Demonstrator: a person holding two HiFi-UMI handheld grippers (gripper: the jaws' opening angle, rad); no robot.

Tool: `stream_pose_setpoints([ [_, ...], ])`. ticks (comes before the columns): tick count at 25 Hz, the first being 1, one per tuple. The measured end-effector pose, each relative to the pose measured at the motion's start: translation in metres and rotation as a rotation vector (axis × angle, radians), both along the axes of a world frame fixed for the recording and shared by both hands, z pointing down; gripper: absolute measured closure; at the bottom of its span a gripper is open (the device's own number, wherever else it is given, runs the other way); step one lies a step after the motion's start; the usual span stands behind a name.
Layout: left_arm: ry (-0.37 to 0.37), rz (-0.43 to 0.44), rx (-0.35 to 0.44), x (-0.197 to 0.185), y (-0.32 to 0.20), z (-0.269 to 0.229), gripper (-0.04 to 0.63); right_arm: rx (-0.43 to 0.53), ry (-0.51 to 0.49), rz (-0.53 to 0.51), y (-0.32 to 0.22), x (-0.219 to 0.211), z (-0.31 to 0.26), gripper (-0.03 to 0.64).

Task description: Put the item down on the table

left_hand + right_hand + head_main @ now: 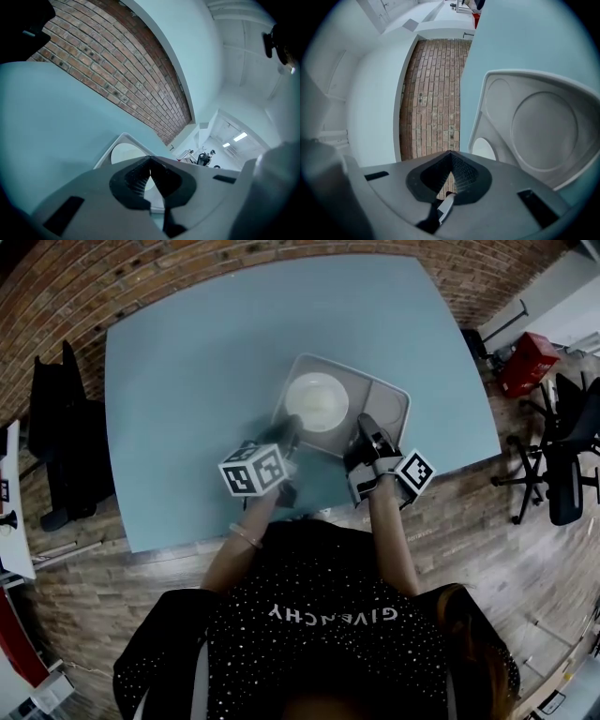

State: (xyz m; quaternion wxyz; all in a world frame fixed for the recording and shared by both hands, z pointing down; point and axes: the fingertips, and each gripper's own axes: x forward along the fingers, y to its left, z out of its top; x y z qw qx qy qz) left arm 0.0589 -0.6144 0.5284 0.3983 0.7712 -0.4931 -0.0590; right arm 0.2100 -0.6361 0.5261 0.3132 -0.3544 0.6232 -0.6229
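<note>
A grey compartment tray (pixel 382 411) with a white bowl (pixel 317 401) in it is on or just above the blue table (pixel 187 409); which, I cannot tell. My left gripper (pixel 292 426) is at the tray's near left corner and my right gripper (pixel 364 427) at its near rim. In the left gripper view the jaws (pixel 150 161) are shut, and the tray's rim (pixel 123 137) and the bowl (pixel 124 152) run behind them. In the right gripper view the gripper (pixel 450 157) is rolled on its side and shut, with a thin pale strip (pixel 445 206) in the slit, in line with the tray's edge (pixel 480 108).
A brick wall (pixel 187 277) runs behind the table. Black chairs (pixel 56 427) stand at the left, and an office chair (pixel 562 456) and a red box (pixel 530 362) at the right. The person stands at the table's near edge on a wooden floor (pixel 469 540).
</note>
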Motion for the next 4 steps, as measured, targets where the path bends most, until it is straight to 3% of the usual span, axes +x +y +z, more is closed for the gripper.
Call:
stream_pose_setpoints([
  [4, 0.002, 0.000, -0.010, 0.0009, -0.0004, 0.0038, 0.584, 0.004, 0.003, 0.007, 0.0013, 0.0064, 0.0006, 0.606],
])
